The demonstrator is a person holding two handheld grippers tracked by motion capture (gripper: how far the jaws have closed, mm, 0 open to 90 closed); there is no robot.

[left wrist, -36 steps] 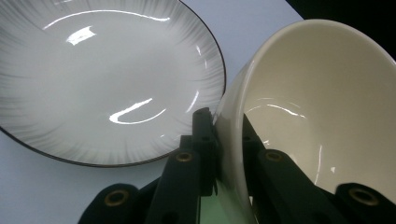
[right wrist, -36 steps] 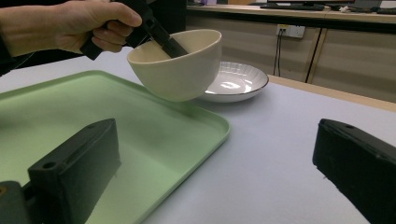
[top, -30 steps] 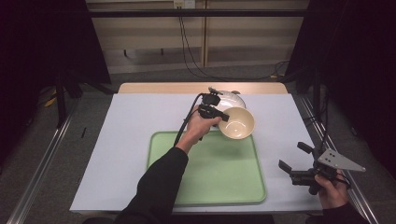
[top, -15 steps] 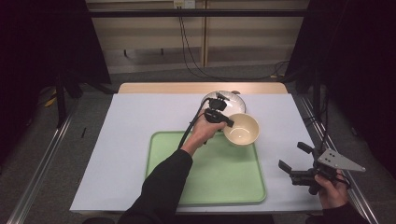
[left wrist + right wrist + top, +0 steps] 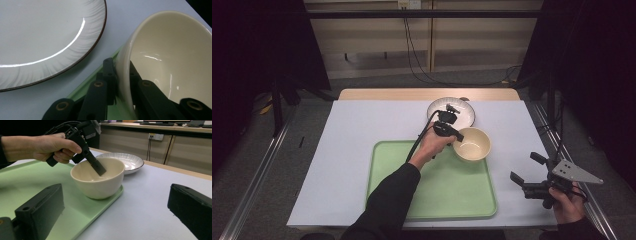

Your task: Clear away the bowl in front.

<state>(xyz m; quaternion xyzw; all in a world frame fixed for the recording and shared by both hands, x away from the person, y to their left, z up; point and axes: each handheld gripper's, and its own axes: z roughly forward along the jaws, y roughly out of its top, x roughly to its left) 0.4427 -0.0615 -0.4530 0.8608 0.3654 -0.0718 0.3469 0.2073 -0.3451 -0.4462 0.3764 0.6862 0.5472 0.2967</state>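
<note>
A cream bowl [image 5: 472, 145] sits at the far right corner of the green tray [image 5: 437, 195]. My left gripper [image 5: 455, 137] is shut on its rim, one jaw inside and one outside. In the left gripper view the black jaws pinch the bowl wall [image 5: 170, 57] at the left gripper [image 5: 122, 75]. The right gripper view shows the bowl [image 5: 100, 182] upright on the tray [image 5: 30, 180], with a hand and the left gripper [image 5: 96, 167] over it. My right gripper [image 5: 524, 169] is open near the table's front right edge, holding nothing.
A white plate with a dark rim [image 5: 462, 107] lies just beyond the tray, close behind the bowl; it also appears as the plate [image 5: 37, 37] and the plate [image 5: 130, 161]. A white sheet [image 5: 337, 165] covers the table. Cables hang behind the far edge.
The left gripper has carried the bowl from beside the plate toward the person and down onto the tray's far right corner. The right gripper has stayed put.
</note>
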